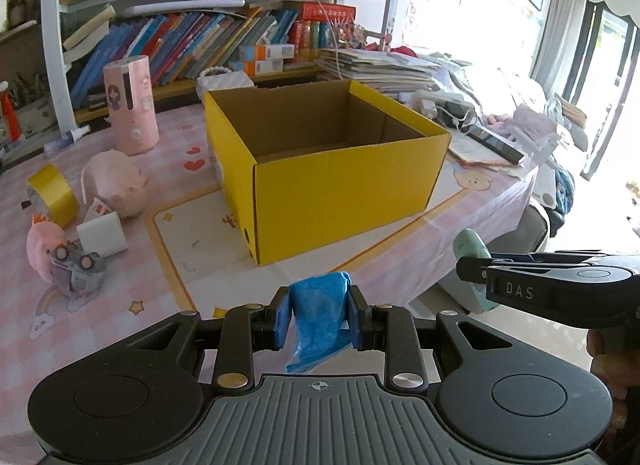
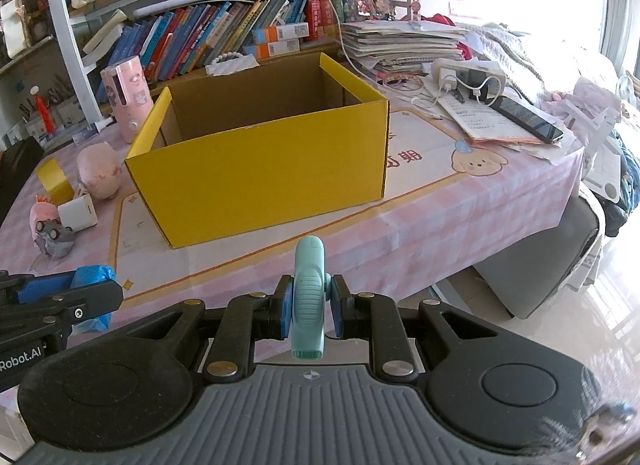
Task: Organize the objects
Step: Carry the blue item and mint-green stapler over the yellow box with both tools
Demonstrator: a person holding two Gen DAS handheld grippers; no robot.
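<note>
both grippers are loaded — the left gripper (image 1: 318,319) pinching a limp blue bag (image 1: 316,321), the right gripper (image 2: 309,311) clamping a teal device (image 2: 308,297) — and either could snag the yellow box (image 1: 340,185) rim near the table's front edge.

Open yellow box (image 1: 340,193), seemingly empty, upright.

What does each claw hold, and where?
Left claw: crumpled blue bag, pinched near its top. Right claw: mint green handheld device, gripped mid-body.
</note>
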